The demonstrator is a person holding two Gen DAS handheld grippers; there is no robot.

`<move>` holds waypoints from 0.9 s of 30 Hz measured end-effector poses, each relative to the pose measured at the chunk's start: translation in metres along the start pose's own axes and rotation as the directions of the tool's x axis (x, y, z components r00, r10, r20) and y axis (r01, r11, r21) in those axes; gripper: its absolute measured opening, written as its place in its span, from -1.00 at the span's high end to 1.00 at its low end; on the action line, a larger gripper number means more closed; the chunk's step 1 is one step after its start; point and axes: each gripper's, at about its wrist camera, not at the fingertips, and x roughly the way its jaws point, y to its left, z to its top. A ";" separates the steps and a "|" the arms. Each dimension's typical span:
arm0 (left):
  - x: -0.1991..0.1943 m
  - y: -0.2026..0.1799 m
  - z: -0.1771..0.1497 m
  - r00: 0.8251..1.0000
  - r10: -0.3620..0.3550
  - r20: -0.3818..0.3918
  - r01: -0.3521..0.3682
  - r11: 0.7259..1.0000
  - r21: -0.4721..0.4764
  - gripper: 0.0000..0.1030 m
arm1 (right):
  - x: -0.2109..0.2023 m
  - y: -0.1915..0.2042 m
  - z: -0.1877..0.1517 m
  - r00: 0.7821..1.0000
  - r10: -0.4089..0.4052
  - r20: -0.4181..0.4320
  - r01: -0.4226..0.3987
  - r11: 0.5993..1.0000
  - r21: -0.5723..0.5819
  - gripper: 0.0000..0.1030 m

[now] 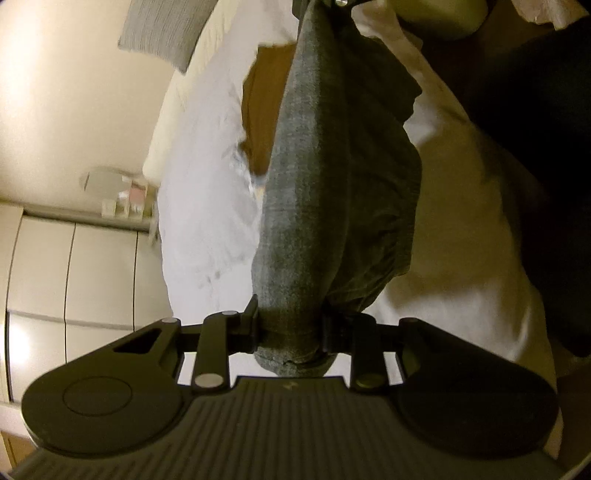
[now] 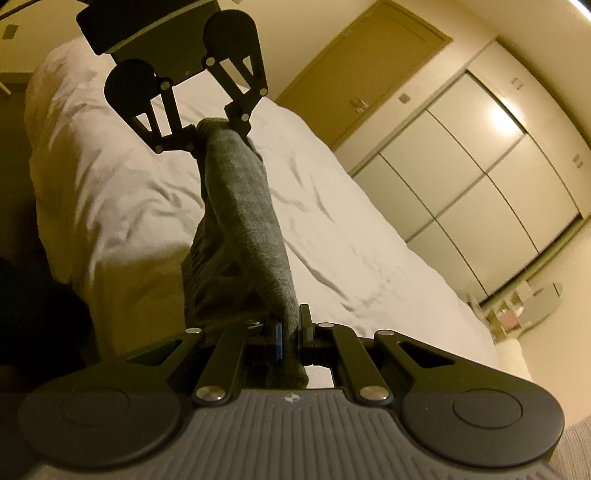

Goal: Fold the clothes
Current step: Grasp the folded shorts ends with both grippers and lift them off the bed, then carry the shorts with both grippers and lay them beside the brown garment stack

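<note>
1. The grey knit garment [image 1: 306,206] hangs stretched between the two claws, lifted clear above the bed [image 2: 110,177] — held at both ends, most likely so it can be pulled straight before it is laid down for a fold.
2. The left claw [image 1: 288,332] is clamped on a thick bunch of the cloth, its jaws narrow but kept apart by the wad between them.
3. The right claw [image 2: 290,332] is pinched nearly closed on a thinner edge of the same garment; the loose body of the cloth sags below the taut line.
4. A brown garment [image 1: 258,122] lies on the white sheet beneath, where the grey one might land.
5. A grey pillow [image 1: 162,33] sits near the bed's far end, well apart.
6. Pale wardrobe doors [image 2: 480,166] and a brown door [image 2: 369,74] line the wall — neither looks to be in the way.
7. A small round table [image 2: 532,302] with clutter stands beside the bed's edge.
</note>
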 end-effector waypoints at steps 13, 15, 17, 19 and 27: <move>0.085 0.041 0.087 0.962 -0.065 0.266 0.039 0.994 0.103 0.51 | -0.037 -0.049 -0.066 0.968 -0.150 -0.200 0.173 0.980 0.101 0.95; 0.103 0.046 0.094 0.951 -0.077 0.298 0.048 0.993 0.105 0.51 | -0.034 -0.052 -0.073 0.960 -0.155 -0.235 0.186 0.976 0.114 0.95; 0.119 0.052 0.099 0.943 -0.079 0.323 0.047 0.993 0.104 0.51 | -0.030 -0.054 -0.079 0.951 -0.159 -0.266 0.196 0.973 0.118 0.95; 0.134 0.063 0.104 0.935 -0.075 0.347 0.045 0.995 0.094 0.51 | -0.026 -0.059 -0.084 0.943 -0.163 -0.292 0.204 0.972 0.119 0.95; 0.212 0.158 0.143 0.907 0.099 0.410 -0.099 0.995 -0.021 0.50 | -0.003 -0.154 -0.091 0.914 -0.270 -0.304 0.314 0.943 0.108 0.95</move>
